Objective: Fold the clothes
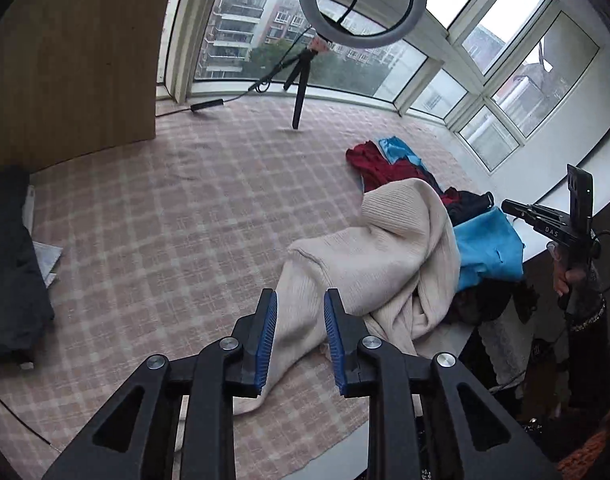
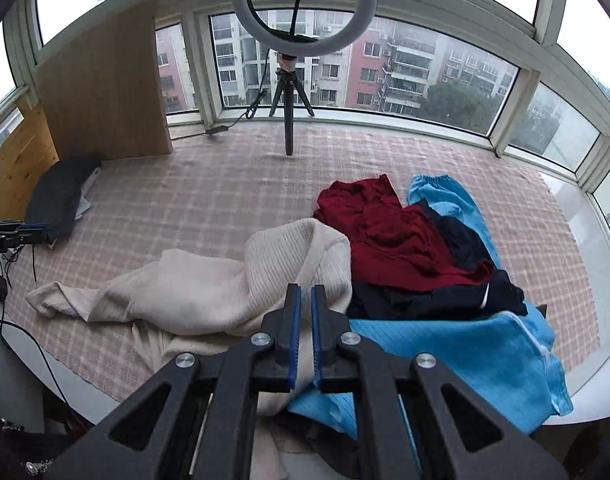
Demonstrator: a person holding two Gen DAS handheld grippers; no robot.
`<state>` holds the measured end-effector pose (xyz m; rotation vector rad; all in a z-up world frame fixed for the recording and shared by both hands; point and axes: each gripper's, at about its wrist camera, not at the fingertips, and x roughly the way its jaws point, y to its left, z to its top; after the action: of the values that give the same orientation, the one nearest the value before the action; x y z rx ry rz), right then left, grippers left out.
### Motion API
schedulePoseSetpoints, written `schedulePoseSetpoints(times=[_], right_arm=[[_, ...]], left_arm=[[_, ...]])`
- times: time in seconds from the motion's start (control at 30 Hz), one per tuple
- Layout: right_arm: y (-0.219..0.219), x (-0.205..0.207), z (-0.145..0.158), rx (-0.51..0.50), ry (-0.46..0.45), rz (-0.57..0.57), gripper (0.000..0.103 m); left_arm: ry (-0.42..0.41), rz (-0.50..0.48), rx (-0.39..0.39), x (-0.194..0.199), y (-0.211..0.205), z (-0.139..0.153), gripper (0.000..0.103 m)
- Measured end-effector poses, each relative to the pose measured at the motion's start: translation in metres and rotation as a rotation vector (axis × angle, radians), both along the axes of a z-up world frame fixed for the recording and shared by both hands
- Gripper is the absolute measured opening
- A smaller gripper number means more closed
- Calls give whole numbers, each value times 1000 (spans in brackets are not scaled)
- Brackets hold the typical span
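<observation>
Sweater, cream and ribbed, lies crumpled on the checked cloth, its long axis running left to right across the near edge, one sleeve end trailing left and the bulk humped against the pile of red, navy and blue clothes on the right. None of it is folded. Left gripper hangs right over the sweater's near limb, jaws apart, cream knit showing between them; whether they touch it I cannot tell. Right gripper sits above the sweater's right end beside a blue garment, jaws narrowed to a slit and apparently holding nothing. Both are close; the left seems better placed.
</observation>
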<state>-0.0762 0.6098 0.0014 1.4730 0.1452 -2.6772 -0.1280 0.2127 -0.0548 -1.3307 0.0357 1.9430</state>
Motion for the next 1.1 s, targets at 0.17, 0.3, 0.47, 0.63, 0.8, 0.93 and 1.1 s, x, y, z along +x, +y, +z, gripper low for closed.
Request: schedulePoseSetpoints(times=[0.17,0.3,0.47,0.63,0.8,0.93,1.1], right_arm=[[52,18,-34,-26,-89,-98,6],[60,-14,-29,-78,-62,-79,26],[38,-99,-47,-134,-94,39,77],[15,-182,-103,-100,-257,114,77],[-2,-212,-159,-23,-404,192,76],[-3,-195,-153,16,-365,224,27],[4,-172,-131,16,-289,234,11]], left_arm=[[-11,-171,-125,-29,78,-42,56],[-12,-242,-280,-48,125,-84,58],[-96,-268,-338,-49,147,-124,59],[-91,-255,-350,-38,150,-138,59],[-90,-221,-309,-35,138,-134,61],[-95,-183,-281,-40,124,-128,62],[-44,-196,-303,-32,126,-128,34]])
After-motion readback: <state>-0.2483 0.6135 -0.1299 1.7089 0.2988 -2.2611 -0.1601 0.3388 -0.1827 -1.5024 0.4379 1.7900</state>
